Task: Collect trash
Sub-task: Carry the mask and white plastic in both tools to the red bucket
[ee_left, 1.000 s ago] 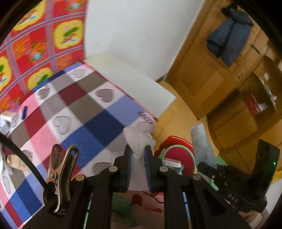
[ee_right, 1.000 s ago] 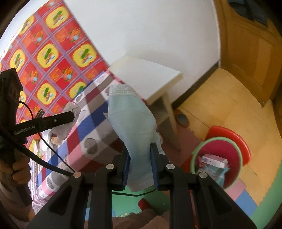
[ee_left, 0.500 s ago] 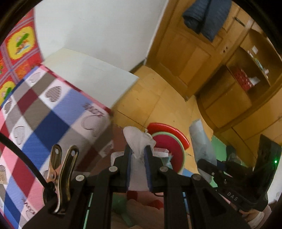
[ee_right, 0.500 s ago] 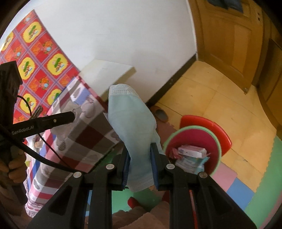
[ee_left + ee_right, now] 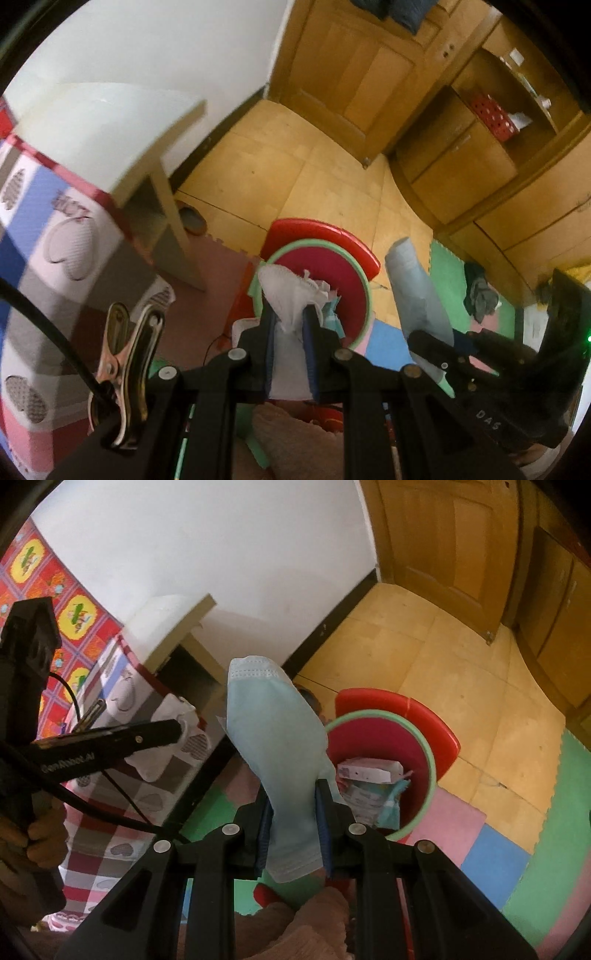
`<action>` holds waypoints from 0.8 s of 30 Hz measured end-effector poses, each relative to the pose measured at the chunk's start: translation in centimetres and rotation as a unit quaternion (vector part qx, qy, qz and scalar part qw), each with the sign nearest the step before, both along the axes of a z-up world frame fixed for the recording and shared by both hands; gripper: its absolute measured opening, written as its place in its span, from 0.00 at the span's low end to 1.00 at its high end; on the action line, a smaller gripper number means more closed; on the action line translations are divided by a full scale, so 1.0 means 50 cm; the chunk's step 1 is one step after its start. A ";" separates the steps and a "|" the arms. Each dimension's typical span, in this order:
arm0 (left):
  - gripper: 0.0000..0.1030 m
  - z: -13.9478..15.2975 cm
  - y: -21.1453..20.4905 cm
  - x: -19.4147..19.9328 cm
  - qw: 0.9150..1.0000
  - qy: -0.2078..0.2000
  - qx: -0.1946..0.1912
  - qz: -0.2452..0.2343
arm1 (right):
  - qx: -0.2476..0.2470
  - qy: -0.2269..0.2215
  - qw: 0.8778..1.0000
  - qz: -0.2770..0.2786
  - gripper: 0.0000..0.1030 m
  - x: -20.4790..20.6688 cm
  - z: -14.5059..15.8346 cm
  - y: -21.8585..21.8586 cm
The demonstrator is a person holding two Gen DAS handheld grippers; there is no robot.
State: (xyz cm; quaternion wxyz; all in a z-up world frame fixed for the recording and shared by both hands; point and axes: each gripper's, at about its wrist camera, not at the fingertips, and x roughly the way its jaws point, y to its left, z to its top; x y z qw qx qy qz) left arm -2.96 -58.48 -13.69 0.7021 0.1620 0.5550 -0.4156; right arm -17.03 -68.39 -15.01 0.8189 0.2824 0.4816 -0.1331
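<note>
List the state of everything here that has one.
left gripper: shut on crumpled white tissue
right gripper: shut on blue face mask
red trash bin: open, partly filled with packaging
wooden door: closed
cabinet doors: closed

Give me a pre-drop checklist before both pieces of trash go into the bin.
1. Left tongs clamped on crumpled white tissue: ok.
2. Right tongs clamped on pale blue face mask: ok.
3. Red bin with green rim open: ok.
4. Room left inside, above the white carton: ok.
5. Tissue directly over the opening: cannot tell.
6. Mask directly over the opening: not ok, looks left of it.
</note>
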 end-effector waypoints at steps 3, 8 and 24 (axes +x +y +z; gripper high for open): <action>0.14 -0.040 -0.023 -0.011 1.000 0.008 0.010 -0.019 | 0.001 0.009 1.000 -0.005 0.22 -0.006 -0.022 -0.009; 0.14 -0.117 -0.056 -0.028 0.998 0.033 0.022 -0.045 | 0.003 0.022 1.000 -0.011 0.22 -0.014 -0.056 -0.019; 0.14 -0.321 -0.158 -0.061 0.993 0.072 0.066 -0.065 | 0.028 0.058 0.996 -0.059 0.22 -0.026 -0.196 -0.079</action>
